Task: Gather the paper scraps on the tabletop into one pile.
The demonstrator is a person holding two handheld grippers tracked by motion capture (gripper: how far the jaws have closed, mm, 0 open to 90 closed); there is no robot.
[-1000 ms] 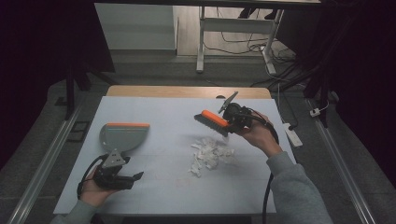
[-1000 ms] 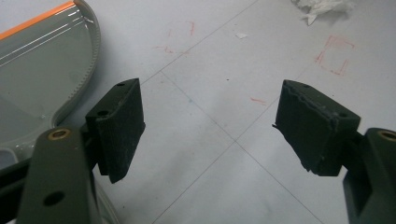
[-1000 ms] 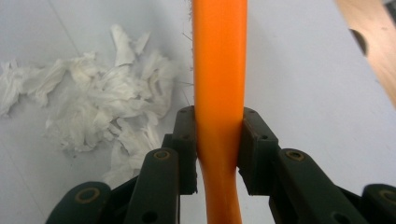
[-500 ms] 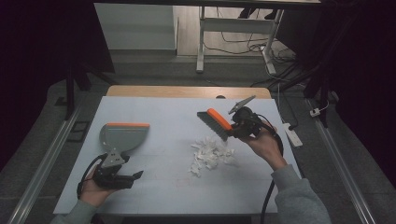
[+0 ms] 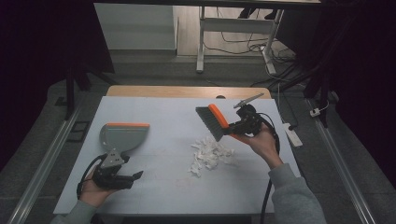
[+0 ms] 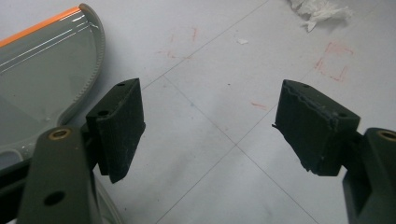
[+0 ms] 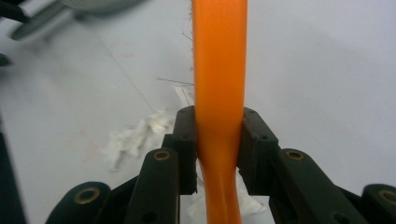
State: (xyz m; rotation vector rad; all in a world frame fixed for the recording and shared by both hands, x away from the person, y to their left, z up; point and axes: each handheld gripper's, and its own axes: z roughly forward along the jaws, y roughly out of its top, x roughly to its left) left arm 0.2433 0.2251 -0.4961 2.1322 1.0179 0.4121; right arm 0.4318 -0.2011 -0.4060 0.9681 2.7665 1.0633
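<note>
1. Right gripper (image 5: 240, 126): held up above the far right part of the white table top (image 5: 168, 186). Jaws clamped on the orange handle of a hand brush (image 5: 215, 121).
2. Right gripper view: the orange handle (image 7: 219, 93) runs straight up between the 2 black pads (image 7: 187, 140), both pressed flat against its sides.
3. Brush, high view: orange back uppermost, dark bristles angled down and toward the person. The bristle tips sit above the far edge of the paper scraps (image 5: 211, 155); contact cannot be told.
4. Paper scraps: a loose pile of white shreds on the table, right of centre, just on the near side of the brush head. The right gripper view shows them (image 7: 135, 135) on the table beneath the handle and to its left.
5. Left gripper (image 5: 122, 176): low over the near left part of the table, resting in the person's left hand. Jaws stand wide apart, nothing between them.
6. Left gripper view: bare table between the 2 pads (image 6: 119, 126), with faint red marks on it.
7. Dustpan (image 5: 122, 135): grey with an orange front edge, flat on the table just beyond the left gripper. The left gripper view has its rim (image 6: 91, 70) close beside the left-hand jaw.
8. Dustpan and scrap pile lie well apart, with bare table between them.
</note>
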